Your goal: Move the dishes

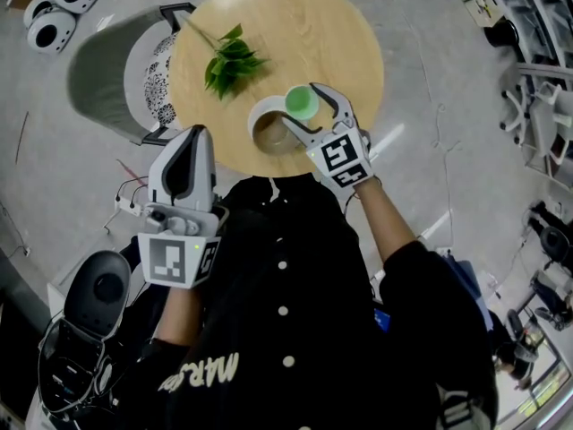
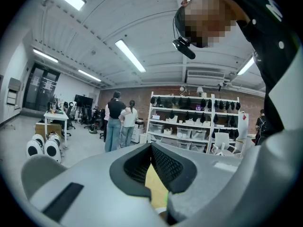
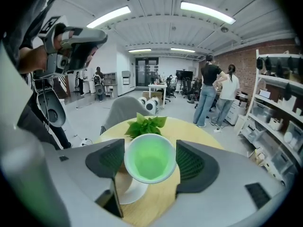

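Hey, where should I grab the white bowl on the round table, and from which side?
The white bowl sits open side up and looks too wide to span, so pinch its rim from above, one jaw inside, one outside. Come from its left: the right gripper with the green cup covers the right side.

Round wooden table (image 1: 333, 32), leafy green sprig (image 1: 231, 61), white dish (image 1: 262, 115) near its edge
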A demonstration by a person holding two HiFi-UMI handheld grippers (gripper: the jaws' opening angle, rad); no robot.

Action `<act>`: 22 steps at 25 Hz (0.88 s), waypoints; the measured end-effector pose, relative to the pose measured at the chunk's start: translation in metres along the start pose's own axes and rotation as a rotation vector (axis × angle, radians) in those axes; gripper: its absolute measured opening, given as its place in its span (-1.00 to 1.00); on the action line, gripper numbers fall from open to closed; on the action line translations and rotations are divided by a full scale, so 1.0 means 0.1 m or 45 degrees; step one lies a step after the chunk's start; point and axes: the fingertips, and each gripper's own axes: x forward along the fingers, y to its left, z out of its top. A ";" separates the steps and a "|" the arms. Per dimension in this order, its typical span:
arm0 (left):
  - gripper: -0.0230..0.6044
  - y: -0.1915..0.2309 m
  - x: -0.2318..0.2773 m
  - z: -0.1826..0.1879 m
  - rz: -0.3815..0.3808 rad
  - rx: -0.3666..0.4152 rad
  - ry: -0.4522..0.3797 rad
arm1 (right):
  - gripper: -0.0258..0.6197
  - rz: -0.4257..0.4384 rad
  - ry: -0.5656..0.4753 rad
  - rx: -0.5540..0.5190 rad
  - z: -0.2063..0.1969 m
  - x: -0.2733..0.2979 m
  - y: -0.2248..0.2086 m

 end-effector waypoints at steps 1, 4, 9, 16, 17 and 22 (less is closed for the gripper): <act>-0.92 -0.01 0.01 0.01 -0.002 -0.006 -0.003 | 0.13 -0.013 0.003 0.005 -0.01 0.01 -0.09; -0.92 -0.03 0.04 0.02 -0.002 -0.017 -0.014 | 0.13 -0.044 0.012 0.016 -0.05 0.07 -0.32; -0.92 0.01 0.03 -0.11 0.006 0.056 0.053 | 0.13 -0.068 0.028 0.021 -0.07 0.19 -0.60; -0.92 -0.02 0.01 -0.16 0.025 0.043 0.075 | 0.13 -0.044 0.068 0.022 -0.23 0.41 -0.65; -0.92 -0.01 -0.01 -0.19 0.028 0.053 0.087 | 0.13 -0.038 0.077 0.025 -0.26 0.45 -0.64; -0.92 -0.01 -0.04 -0.27 0.038 0.057 0.107 | 0.13 -0.031 0.103 0.042 -0.41 0.59 -0.64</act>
